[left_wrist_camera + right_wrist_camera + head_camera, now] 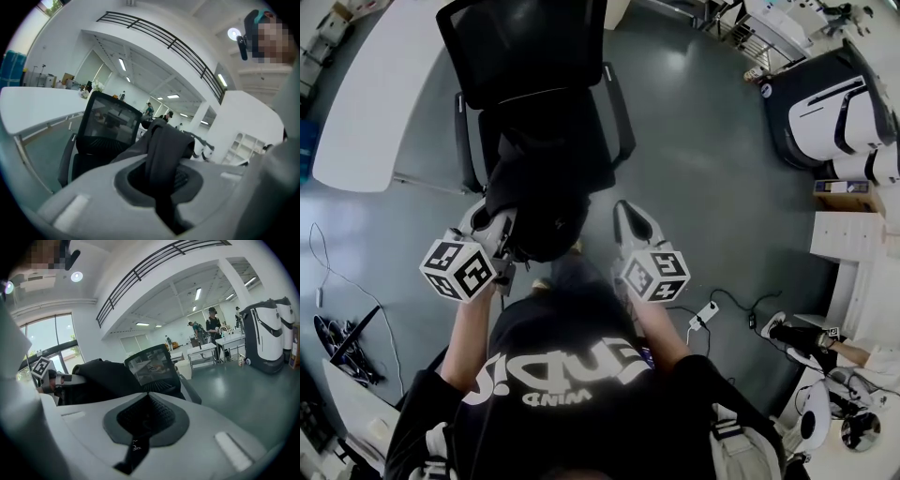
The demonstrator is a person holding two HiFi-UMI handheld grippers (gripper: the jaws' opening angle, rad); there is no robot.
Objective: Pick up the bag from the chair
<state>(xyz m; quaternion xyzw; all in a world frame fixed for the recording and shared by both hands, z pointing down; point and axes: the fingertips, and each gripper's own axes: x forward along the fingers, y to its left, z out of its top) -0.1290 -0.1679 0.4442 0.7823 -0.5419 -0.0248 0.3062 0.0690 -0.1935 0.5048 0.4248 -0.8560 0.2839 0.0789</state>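
Note:
The black bag (539, 206) hangs in front of the black office chair (525, 56), at the seat's front edge. My left gripper (502, 230) is shut on the bag's dark strap (164, 154), which runs up between its jaws in the left gripper view, with the chair (110, 124) behind it. My right gripper (630, 217) is to the right of the bag, apart from it, jaws together and nothing between them. In the right gripper view, the bag (101, 378) is at the left, held by the left gripper (51, 378), and the chair (152, 366) stands beyond.
A white table (375, 84) curves along the left of the chair. A white and black machine (839, 108) stands at the far right, with a shelf unit (853, 244) below it. A cable and plug (705, 314) lie on the grey floor by my right side.

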